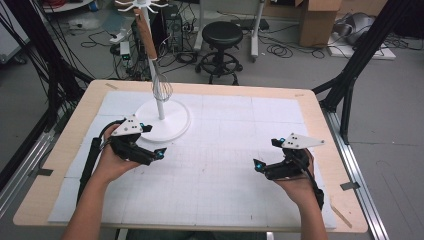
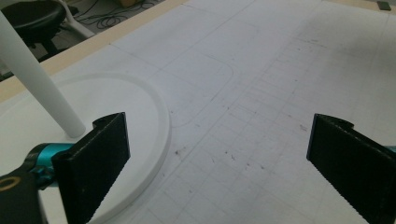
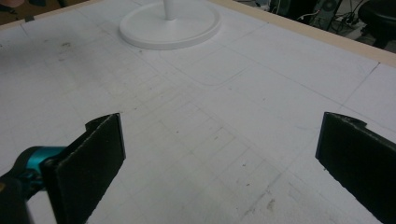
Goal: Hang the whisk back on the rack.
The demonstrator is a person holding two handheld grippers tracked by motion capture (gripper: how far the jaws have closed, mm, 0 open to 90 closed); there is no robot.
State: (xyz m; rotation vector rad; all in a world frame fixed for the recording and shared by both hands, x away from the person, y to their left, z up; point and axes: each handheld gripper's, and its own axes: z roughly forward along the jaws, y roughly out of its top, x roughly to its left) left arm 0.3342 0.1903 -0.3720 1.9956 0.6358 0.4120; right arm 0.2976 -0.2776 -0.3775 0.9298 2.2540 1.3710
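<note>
White stand (image 1: 161, 120) — claws apart.

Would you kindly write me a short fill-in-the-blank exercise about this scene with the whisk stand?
1. The whisk hangs from the white ____, whose round base rests on the table.
2. The jaws of the left tool are ____.
3. The tool nearer the base is the ____ one.
4. Between the jaws of the right tool there is ____.

Missing words: stand; open; left; nothing
</note>
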